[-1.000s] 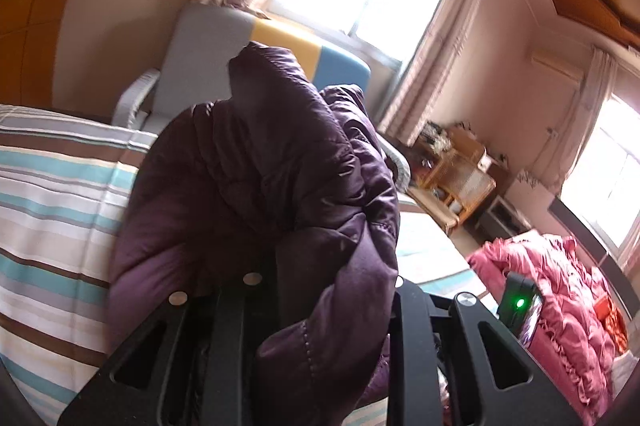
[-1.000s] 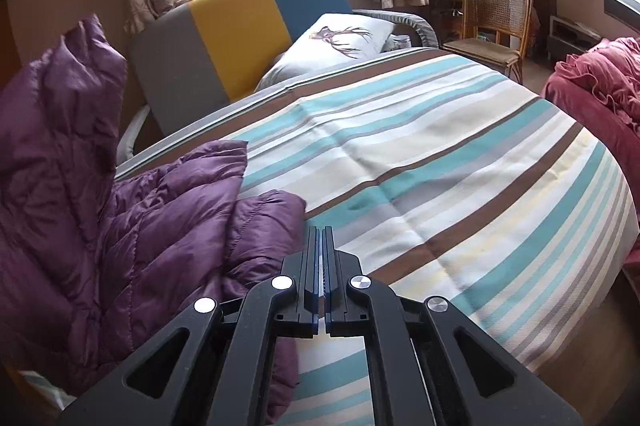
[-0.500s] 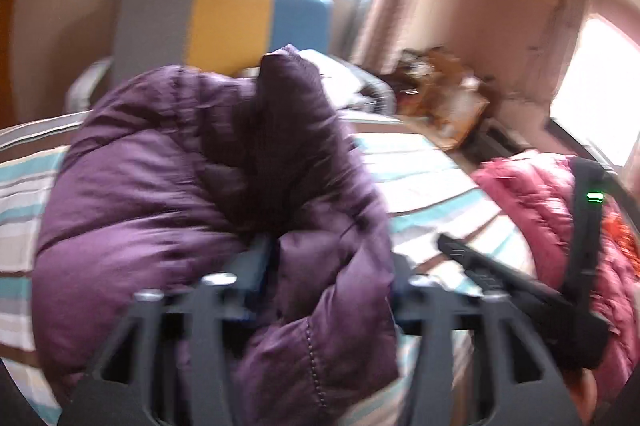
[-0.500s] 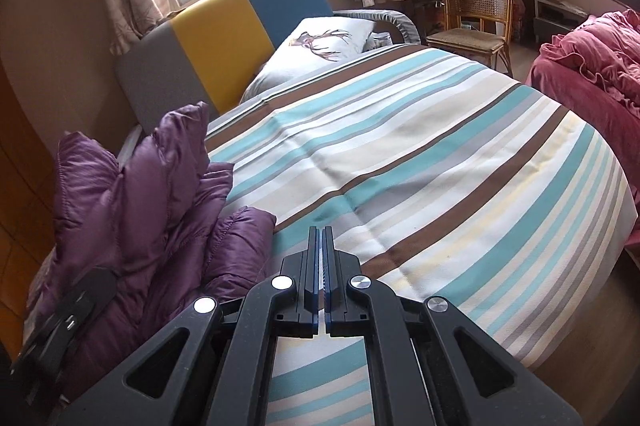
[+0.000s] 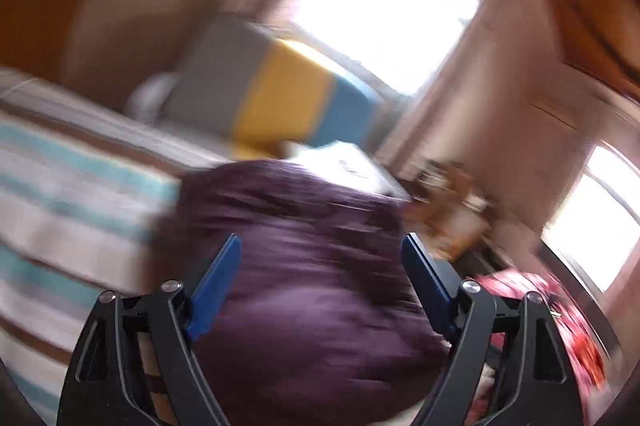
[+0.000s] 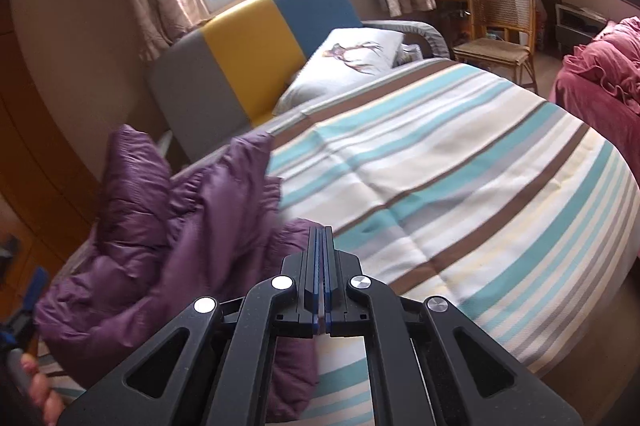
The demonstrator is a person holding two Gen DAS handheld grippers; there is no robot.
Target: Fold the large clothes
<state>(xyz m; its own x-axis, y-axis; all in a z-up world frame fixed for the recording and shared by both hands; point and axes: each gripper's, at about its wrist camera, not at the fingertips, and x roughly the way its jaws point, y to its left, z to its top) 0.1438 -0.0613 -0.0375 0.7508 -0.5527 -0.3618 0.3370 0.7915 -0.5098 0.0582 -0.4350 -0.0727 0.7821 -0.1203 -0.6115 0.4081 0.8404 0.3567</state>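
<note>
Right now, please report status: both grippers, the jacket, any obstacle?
Left gripper open, jacket in front of it. Right gripper shut, empty. Jacket crumpled on the bed, not folded. Pillow far off, no obstacle.

Purple quilted down jacket [image 6: 168,238] lay crumpled in a loose heap on the striped bed [image 6: 460,186], at its left edge near the head end. One puffy section stood upright at the heap's far left. Left wrist view blurred; jacket [image 5: 312,266] appeared as a rounded mound.
</note>
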